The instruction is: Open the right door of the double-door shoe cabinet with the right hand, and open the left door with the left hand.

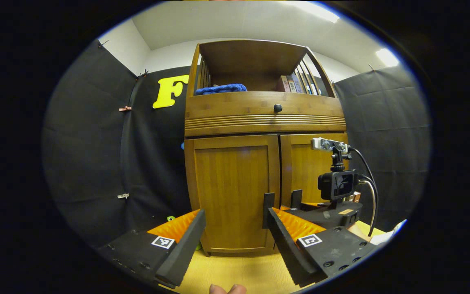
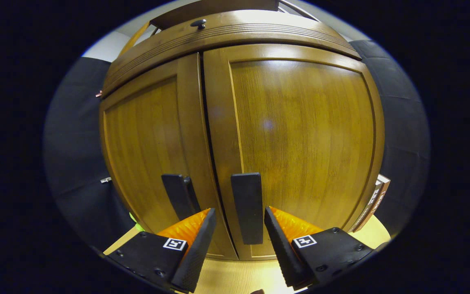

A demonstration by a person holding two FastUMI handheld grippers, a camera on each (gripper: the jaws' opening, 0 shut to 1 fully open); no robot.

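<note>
The wooden shoe cabinet fills the middle of both views, and both doors are closed. In the right gripper view the right door (image 2: 300, 134) carries a dark upright handle (image 2: 247, 206) by the centre seam. My right gripper (image 2: 240, 212) is open, with that handle between its fingers. The left door (image 2: 149, 143) has its own handle (image 2: 180, 196) beside the seam. In the left gripper view my left gripper (image 1: 235, 216) is open, a short way back from the left door (image 1: 231, 192); its handle (image 1: 268, 210) sits just above the right finger. The right gripper (image 1: 304, 207) with its camera is at the right door (image 1: 312, 167).
Above the doors is a drawer with a round knob (image 1: 278, 108). The open shelf on top holds a blue cloth (image 1: 220, 88) and books (image 1: 290, 83). The cabinet stands on a light wooden floor (image 1: 239, 273). A box (image 2: 375, 200) leans at its right side. Black cloth walls close in on both sides.
</note>
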